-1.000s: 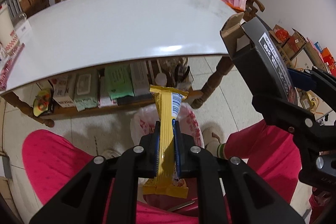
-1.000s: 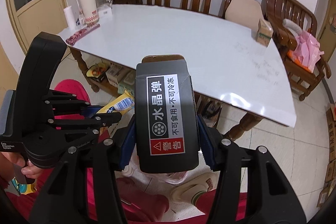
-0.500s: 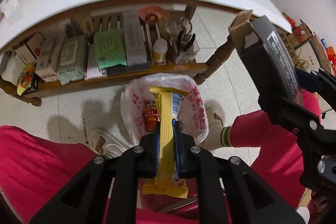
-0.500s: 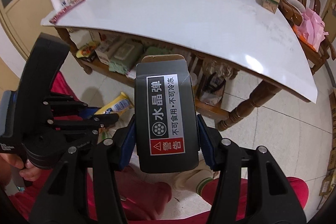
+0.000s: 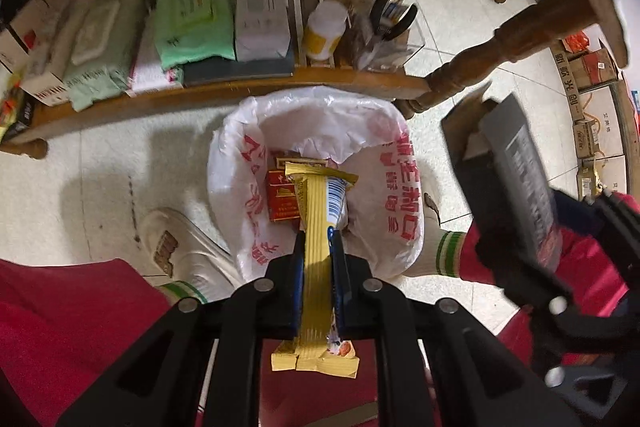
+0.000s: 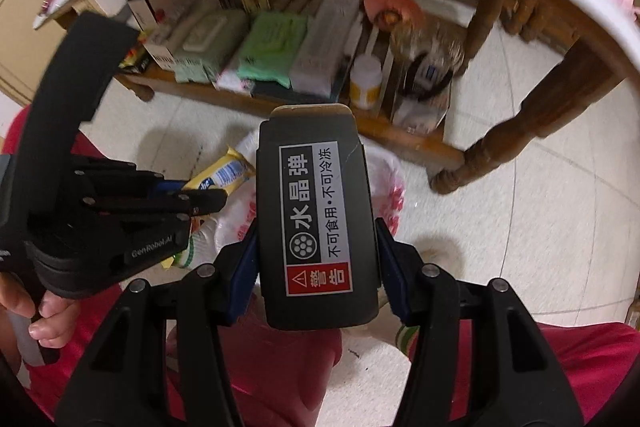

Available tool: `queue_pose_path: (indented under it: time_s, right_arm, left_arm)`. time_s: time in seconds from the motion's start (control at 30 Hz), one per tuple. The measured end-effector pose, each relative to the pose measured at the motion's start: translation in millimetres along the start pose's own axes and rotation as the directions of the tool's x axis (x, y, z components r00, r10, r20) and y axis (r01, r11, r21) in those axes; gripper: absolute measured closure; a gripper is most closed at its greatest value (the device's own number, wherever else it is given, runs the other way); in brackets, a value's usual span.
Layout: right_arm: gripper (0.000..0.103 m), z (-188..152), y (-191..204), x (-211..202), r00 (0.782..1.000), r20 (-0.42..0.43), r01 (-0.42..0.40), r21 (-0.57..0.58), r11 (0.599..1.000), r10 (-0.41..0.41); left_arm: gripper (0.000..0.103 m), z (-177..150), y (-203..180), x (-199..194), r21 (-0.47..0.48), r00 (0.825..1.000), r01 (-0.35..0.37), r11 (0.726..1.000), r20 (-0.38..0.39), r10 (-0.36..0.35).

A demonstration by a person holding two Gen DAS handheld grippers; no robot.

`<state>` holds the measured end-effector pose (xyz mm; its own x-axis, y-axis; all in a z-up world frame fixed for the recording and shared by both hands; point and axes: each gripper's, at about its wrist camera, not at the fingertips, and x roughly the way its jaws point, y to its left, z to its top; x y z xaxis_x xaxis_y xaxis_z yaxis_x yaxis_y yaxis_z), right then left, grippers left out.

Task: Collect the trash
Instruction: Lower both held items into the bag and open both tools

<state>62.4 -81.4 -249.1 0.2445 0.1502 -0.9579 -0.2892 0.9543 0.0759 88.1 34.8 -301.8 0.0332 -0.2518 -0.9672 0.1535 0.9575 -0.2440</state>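
Note:
My left gripper (image 5: 318, 247) is shut on a yellow snack wrapper (image 5: 318, 227), its far end over the open white bin bag (image 5: 394, 195) on the floor. A red packet (image 5: 282, 201) lies inside the bag. My right gripper (image 6: 316, 239) is shut on a black box with a warning label (image 6: 316, 219), held above the bag (image 6: 390, 179), to the right of the left gripper (image 6: 192, 199). The wrapper also shows in the right wrist view (image 6: 224, 173), and the box in the left wrist view (image 5: 516, 183).
A low wooden shelf (image 5: 240, 91) under the white table holds boxes, green wipe packs (image 5: 192, 23) and a bottle (image 5: 324, 35). A table leg (image 5: 480, 63) stands right of the bag. The person's red-trousered legs and slippers (image 5: 176, 247) flank the bag.
Both grippers have dropped from table height and tilted down towards the floor; the bin bag now lies right under the wrapper. Both still hold their items.

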Motion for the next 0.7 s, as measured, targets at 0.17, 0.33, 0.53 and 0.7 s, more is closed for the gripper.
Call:
queue_pose_path:
  time_s: [0.17, 0.33, 0.53, 0.7]
  right_arm:
    - [0.05, 4.9, -9.6, 42.6, 0.997, -0.082, -0.001, 0.029, 1.0, 0.004]
    - [0.05, 5.4, -21.2, 73.7, 0.988, -0.151, -0.009, 0.067, 0.998, 0.019]
    - [0.05, 3.2, -26.9, 104.4, 0.976, -0.218, -0.006, 0.075, 0.997, 0.023]
    - [0.05, 3.5, -31.7, 122.8, 0.966, -0.255, -0.013, 0.094, 0.995, 0.037]
  left_arm:
    - [0.091, 15.3, 13.0, 36.2, -0.028, 0.997, 0.016, 0.999, -0.08, -0.018]
    - [0.091, 26.9, 19.5, 62.3, -0.047, 0.99, 0.032, 0.998, -0.136, -0.038]
    - [0.091, 34.1, 22.6, 103.3, -0.054, 0.97, 0.044, 0.998, -0.237, -0.056]
    - [0.091, 36.0, 23.5, 122.9, -0.05, 0.957, 0.019, 0.999, -0.287, -0.033]
